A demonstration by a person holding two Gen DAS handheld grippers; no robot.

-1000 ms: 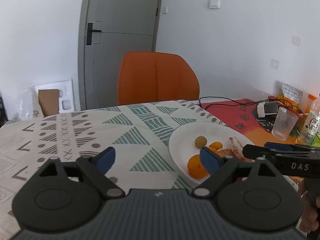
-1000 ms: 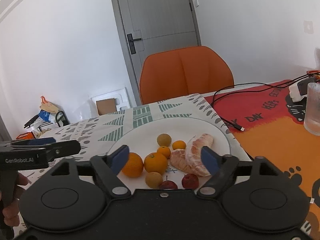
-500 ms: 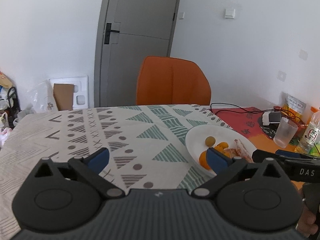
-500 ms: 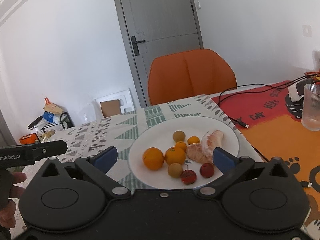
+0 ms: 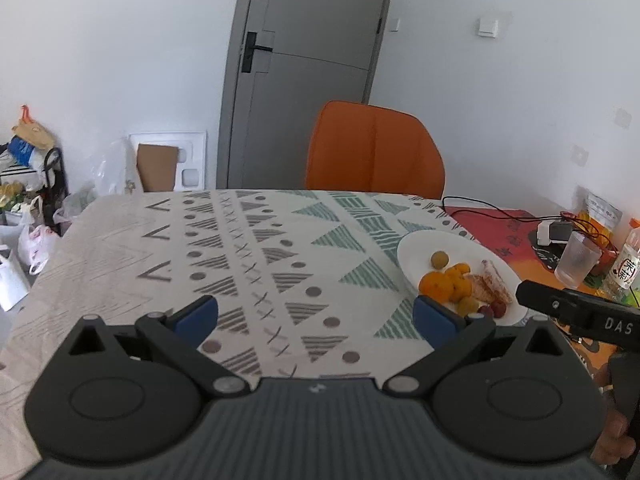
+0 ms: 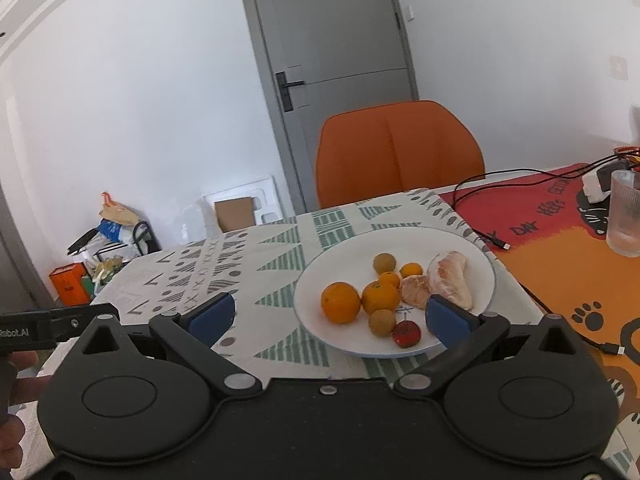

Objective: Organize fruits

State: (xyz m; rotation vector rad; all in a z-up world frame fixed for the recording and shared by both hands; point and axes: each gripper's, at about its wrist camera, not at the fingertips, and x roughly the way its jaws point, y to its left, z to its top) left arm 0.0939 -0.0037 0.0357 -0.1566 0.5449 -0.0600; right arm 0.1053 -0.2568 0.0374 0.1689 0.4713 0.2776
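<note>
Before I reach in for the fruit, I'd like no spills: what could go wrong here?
1. The round oranges and small red fruit sit loose on the plate; a nudge from the open right gripper could roll them off.
2. The glass stands close by on the right; a wide swing might tip it.
3. The black cable beside the plate could snag.

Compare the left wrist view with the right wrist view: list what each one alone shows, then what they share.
Only the left wrist view shows the drink bottle and snack bag at the table's far right, plus the open left gripper.

Only the right wrist view shows the orange box on the floor, plus the open right gripper.

Both show the white plate of fruit, orange chair, grey door and ribbed glass.
</note>
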